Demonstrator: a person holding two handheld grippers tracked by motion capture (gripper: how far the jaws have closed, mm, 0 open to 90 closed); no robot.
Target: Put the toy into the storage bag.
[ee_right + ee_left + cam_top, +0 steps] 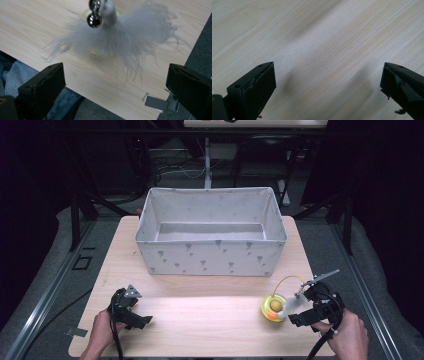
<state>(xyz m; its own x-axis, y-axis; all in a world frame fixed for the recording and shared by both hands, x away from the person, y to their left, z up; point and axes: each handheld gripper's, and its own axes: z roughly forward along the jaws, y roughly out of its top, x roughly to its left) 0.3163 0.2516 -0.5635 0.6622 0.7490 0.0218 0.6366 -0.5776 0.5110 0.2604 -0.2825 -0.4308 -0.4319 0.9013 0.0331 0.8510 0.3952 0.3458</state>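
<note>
Toy, a yellow-green disc with an orange ball, a thin wire loop and a white feather tuft, lies on the wooden table near its right front corner. Right gripper sits just beside it, jaws spread apart. Left gripper, released, rests front left. Fabric box stands behind.

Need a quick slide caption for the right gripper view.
Open right gripper facing a white feather tuft with small metal bells, above the wooden table edge.
</note>
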